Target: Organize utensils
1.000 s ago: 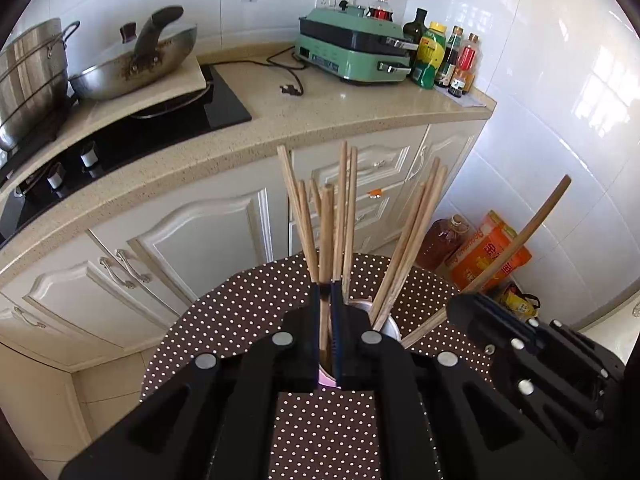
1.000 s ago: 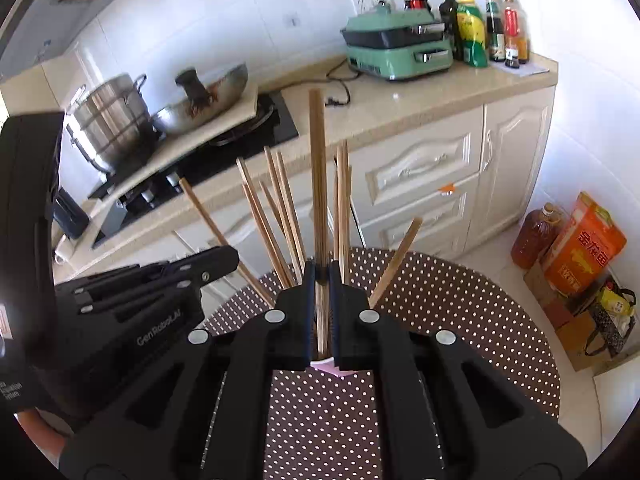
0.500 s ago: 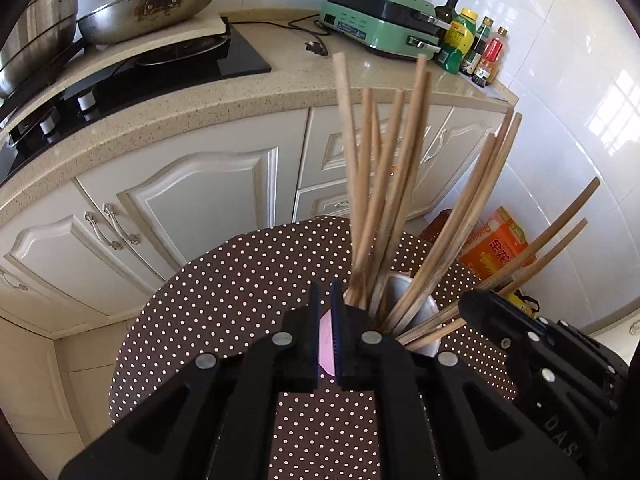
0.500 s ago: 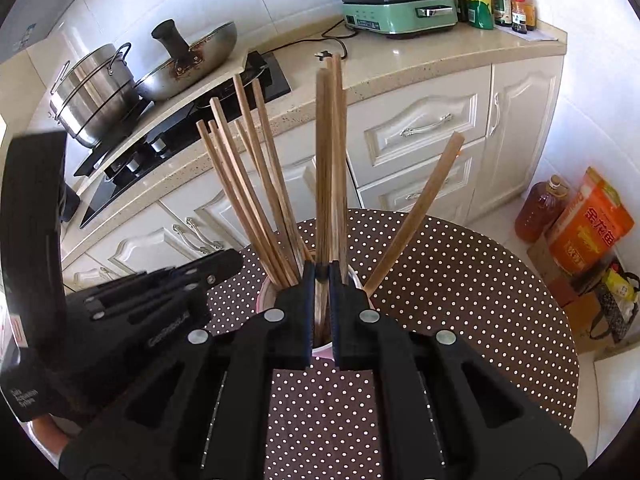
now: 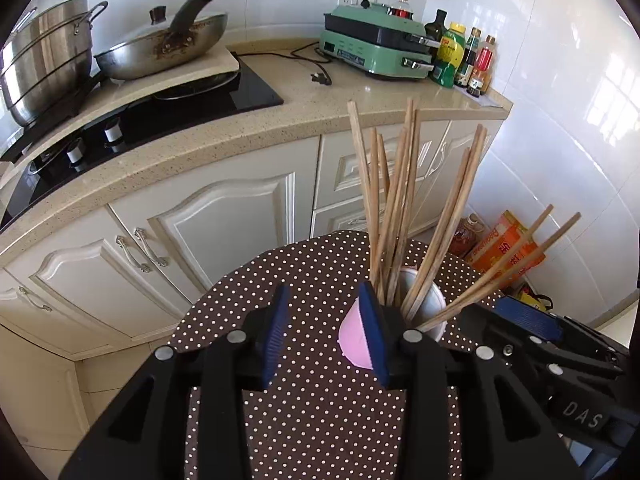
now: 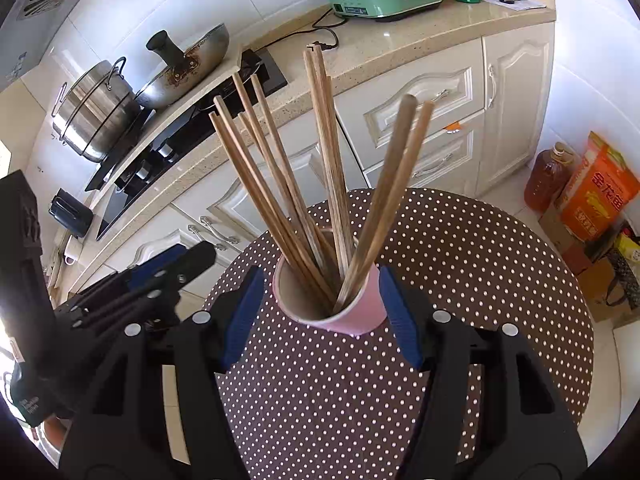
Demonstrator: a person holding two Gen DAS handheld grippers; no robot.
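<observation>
A pink cup (image 6: 356, 314) stands on the round dotted table (image 6: 480, 280) and holds several wooden chopsticks (image 6: 280, 184), fanned out. My right gripper (image 6: 322, 316) straddles the cup. Its jaws are opening, with the blue pads on either side of the cup and a gap on the left. In the left wrist view the cup (image 5: 354, 340) sits just beyond the right finger of my left gripper (image 5: 324, 332). Those jaws are opening too, with only tablecloth (image 5: 320, 420) between them. The chopsticks (image 5: 394, 208) lean rightward there. Each gripper shows in the other's view: right gripper (image 5: 500, 314), left gripper (image 6: 188, 258).
Behind the table runs a stone counter (image 5: 224, 136) with a black cooktop (image 5: 168, 112), a wok (image 5: 160, 48), a steel pot (image 5: 44, 60), a green electric grill (image 5: 376, 48) and bottles (image 5: 464, 56). An oil bottle (image 6: 550, 176) and an orange box (image 6: 600, 192) stand on the floor.
Both grippers were shut on chopsticks over the cup; both have now opened and the chopsticks stand loose in the cup. The left gripper has shifted to the cup's left.
</observation>
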